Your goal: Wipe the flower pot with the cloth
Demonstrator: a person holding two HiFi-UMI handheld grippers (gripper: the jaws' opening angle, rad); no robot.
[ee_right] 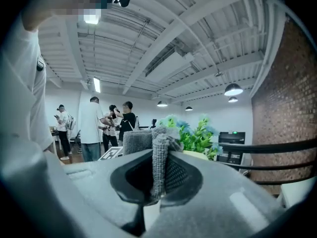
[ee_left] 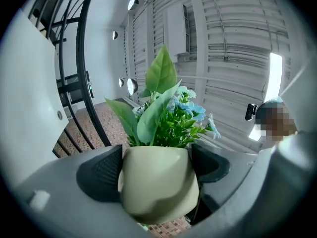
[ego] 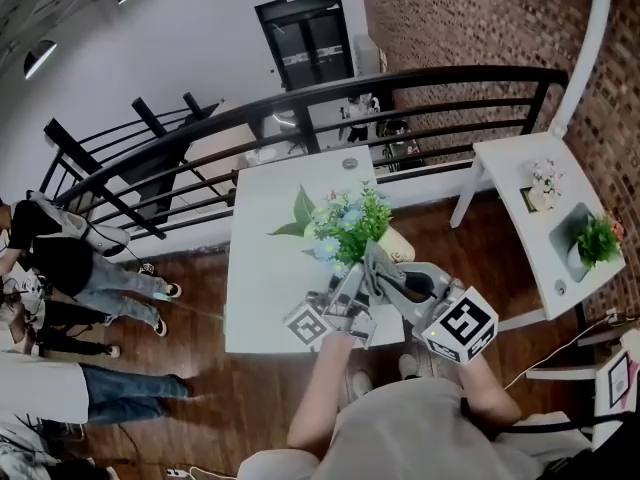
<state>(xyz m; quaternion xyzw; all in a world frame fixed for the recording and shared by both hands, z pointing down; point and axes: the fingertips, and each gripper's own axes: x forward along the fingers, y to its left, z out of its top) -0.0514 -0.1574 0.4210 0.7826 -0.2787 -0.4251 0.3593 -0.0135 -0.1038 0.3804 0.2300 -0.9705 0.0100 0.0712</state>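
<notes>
**Head view.** The camera sits above the person and faces steeply down onto the white table (ego: 258,268). The railing (ego: 300,108) crosses the upper frame and bystanders (ego: 70,288) stand at the left edge.

**Left gripper view.** The camera rides on the left gripper (ee_left: 156,170) and is tilted up toward the ceiling. The flower pot (ee_left: 156,192) is very near and fills the lower centre.

**Right gripper view.** The camera rides on the right gripper (ee_right: 157,175) and faces about level across the room. The cloth (ee_right: 158,157) is close at lower centre.

**Shared.** The pot's foliage (ego: 350,223) and the railing appear in all three views. The bystanders appear in the head and right gripper views.
</notes>
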